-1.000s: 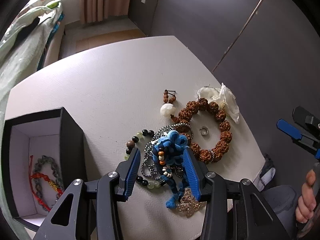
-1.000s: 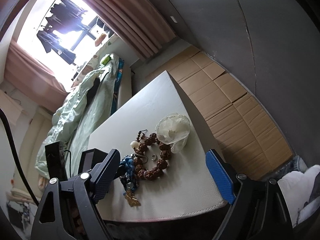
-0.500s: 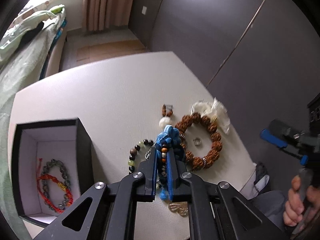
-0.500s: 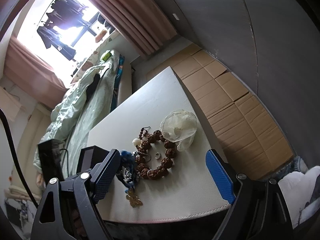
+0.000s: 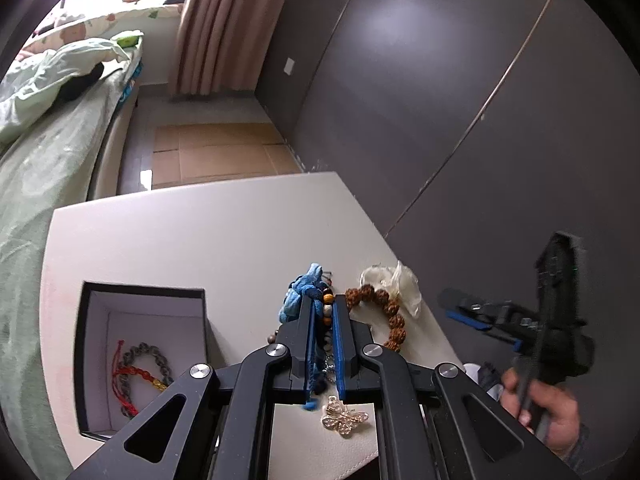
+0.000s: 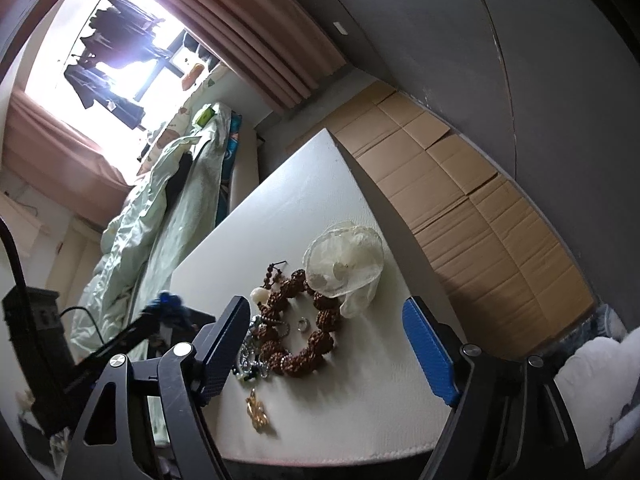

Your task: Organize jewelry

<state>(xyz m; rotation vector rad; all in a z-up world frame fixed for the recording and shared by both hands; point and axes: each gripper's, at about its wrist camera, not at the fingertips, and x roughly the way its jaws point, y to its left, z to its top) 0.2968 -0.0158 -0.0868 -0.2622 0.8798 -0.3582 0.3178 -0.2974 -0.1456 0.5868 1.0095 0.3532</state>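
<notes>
The left gripper (image 5: 323, 308) pinches the blue knotted cord bracelet with mixed beads (image 5: 306, 292), lifted clear of the pile, presumably for the open black box (image 5: 140, 292) to its left. The right gripper (image 6: 326, 344), jaws closing on nothing, frames the brown seed-bead bracelet (image 6: 308, 340).

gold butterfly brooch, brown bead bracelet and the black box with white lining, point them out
gold butterfly brooch (image 5: 345, 421): left wrist view, centre of its body between the wings.
brown bead bracelet (image 6: 304, 330): right wrist view, a bead on its lower right arc.
black box with white lining (image 5: 80, 360): left wrist view, outer black left wall.
</notes>
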